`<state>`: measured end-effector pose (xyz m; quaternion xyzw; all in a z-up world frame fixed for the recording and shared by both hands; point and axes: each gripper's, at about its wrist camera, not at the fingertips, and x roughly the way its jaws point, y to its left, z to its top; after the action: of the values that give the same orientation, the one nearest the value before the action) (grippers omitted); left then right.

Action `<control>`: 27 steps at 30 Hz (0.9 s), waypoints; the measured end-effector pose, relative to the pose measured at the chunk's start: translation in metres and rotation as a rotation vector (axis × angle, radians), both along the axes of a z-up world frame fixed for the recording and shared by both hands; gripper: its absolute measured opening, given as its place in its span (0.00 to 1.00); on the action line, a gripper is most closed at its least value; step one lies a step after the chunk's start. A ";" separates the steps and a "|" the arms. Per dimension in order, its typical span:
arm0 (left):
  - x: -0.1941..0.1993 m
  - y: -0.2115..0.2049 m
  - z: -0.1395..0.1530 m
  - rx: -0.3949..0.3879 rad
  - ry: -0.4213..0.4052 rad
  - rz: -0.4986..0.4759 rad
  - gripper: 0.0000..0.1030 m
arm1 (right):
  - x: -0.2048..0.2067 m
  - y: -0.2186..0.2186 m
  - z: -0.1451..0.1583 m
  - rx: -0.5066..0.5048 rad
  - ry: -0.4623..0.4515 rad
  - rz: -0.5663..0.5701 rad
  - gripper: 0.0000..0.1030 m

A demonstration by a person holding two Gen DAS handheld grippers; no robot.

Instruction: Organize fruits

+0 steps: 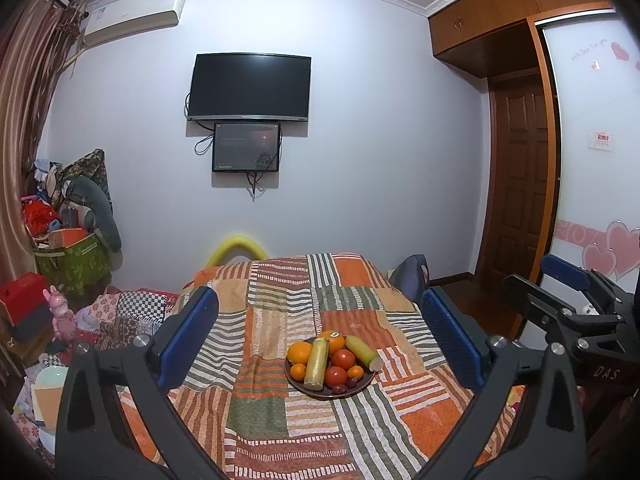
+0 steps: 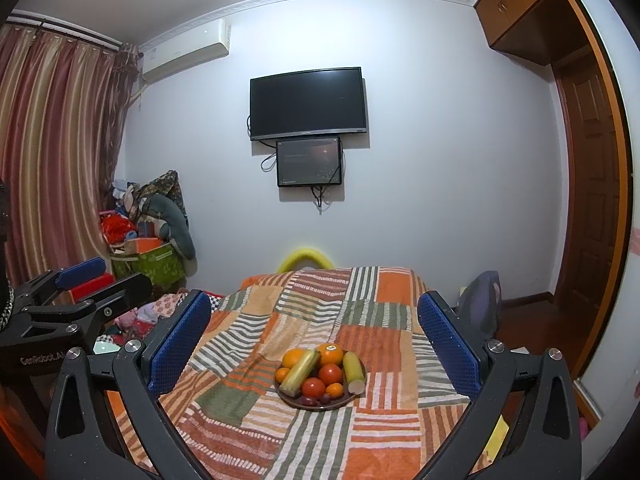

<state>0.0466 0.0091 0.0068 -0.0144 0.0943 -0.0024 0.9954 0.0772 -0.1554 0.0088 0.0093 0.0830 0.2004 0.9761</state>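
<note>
Our left gripper (image 1: 320, 336) and right gripper (image 2: 314, 338) both hang over the bed (image 1: 280, 420) with jaws spread wide and nothing between them. The brown plate (image 1: 362, 388) sits near the middle of the patchwork blanket (image 2: 248, 432), well ahead of both sets of blue pads. It holds oranges (image 1: 300, 353), tomatoes (image 1: 343, 359), two pale green-yellow cylinders (image 1: 316, 364) that we cannot name for sure, and small dark fruits at the near rim.

Starting at the left, the left wrist view alone shows a pink toy rabbit (image 1: 62, 316) among the floor clutter; the right wrist view alone gives the full striped curtain (image 2: 52, 152). Each view catches the other gripper at its edge. In the middle, both show a wall TV (image 2: 308, 102) with a smaller screen (image 2: 309, 163) below it, and a yellow foam arch (image 2: 305, 261) behind the bed. At the right, only the left wrist view shows the wardrobe door with pink hearts (image 1: 612, 248).

We read "DAS" on the right gripper's body in the left view and "GenRobot.AI" on the left gripper's body in the right view. An orange carries a sticker too small to read.
</note>
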 end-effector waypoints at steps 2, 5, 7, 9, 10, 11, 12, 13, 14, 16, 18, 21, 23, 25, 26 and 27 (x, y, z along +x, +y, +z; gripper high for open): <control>0.000 0.000 0.000 0.001 0.000 -0.001 1.00 | 0.000 0.000 0.001 0.003 -0.001 -0.002 1.00; 0.000 0.000 -0.001 -0.001 0.002 -0.002 1.00 | 0.001 -0.002 0.000 0.007 0.004 -0.004 1.00; 0.000 0.000 0.000 -0.003 0.004 -0.005 1.00 | 0.002 -0.002 0.000 0.007 0.008 -0.005 1.00; 0.000 0.000 -0.001 -0.004 0.008 -0.005 1.00 | 0.002 -0.002 0.000 0.004 0.007 -0.008 1.00; 0.001 0.000 -0.001 -0.003 0.009 -0.006 1.00 | 0.002 -0.002 0.000 0.003 0.007 -0.008 1.00; 0.001 0.000 -0.001 -0.003 0.011 -0.006 1.00 | 0.003 -0.001 -0.001 0.002 0.008 -0.007 1.00; 0.002 0.000 -0.001 -0.003 0.012 -0.006 1.00 | 0.003 -0.002 -0.001 0.002 0.008 -0.007 1.00; 0.002 0.000 -0.002 -0.003 0.013 -0.006 1.00 | 0.002 -0.002 -0.001 0.001 0.008 -0.007 1.00; 0.003 0.000 -0.001 -0.004 0.014 -0.008 1.00 | 0.003 -0.002 -0.001 0.000 0.008 -0.008 1.00; 0.003 0.000 -0.001 -0.004 0.015 -0.009 1.00 | 0.003 -0.002 -0.001 -0.002 0.008 -0.007 1.00; 0.003 0.000 -0.001 -0.004 0.015 -0.009 1.00 | 0.003 -0.002 -0.001 -0.001 0.008 -0.007 1.00; 0.003 0.000 -0.001 -0.003 0.015 -0.008 1.00 | 0.003 -0.002 -0.002 -0.003 0.009 -0.006 1.00; 0.003 0.000 -0.001 -0.002 0.015 -0.009 1.00 | 0.003 -0.002 -0.001 -0.004 0.010 -0.005 1.00; 0.004 0.000 -0.001 -0.004 0.016 -0.010 1.00 | 0.003 -0.002 -0.002 -0.004 0.009 -0.005 1.00; 0.003 -0.001 -0.002 -0.005 0.016 -0.012 1.00 | 0.003 -0.002 -0.002 -0.004 0.009 -0.005 1.00; 0.004 -0.001 -0.002 -0.005 0.016 -0.016 1.00 | 0.003 -0.002 -0.002 -0.004 0.010 -0.005 1.00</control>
<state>0.0505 0.0082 0.0046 -0.0163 0.1025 -0.0103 0.9945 0.0799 -0.1575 0.0067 0.0087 0.0880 0.1975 0.9763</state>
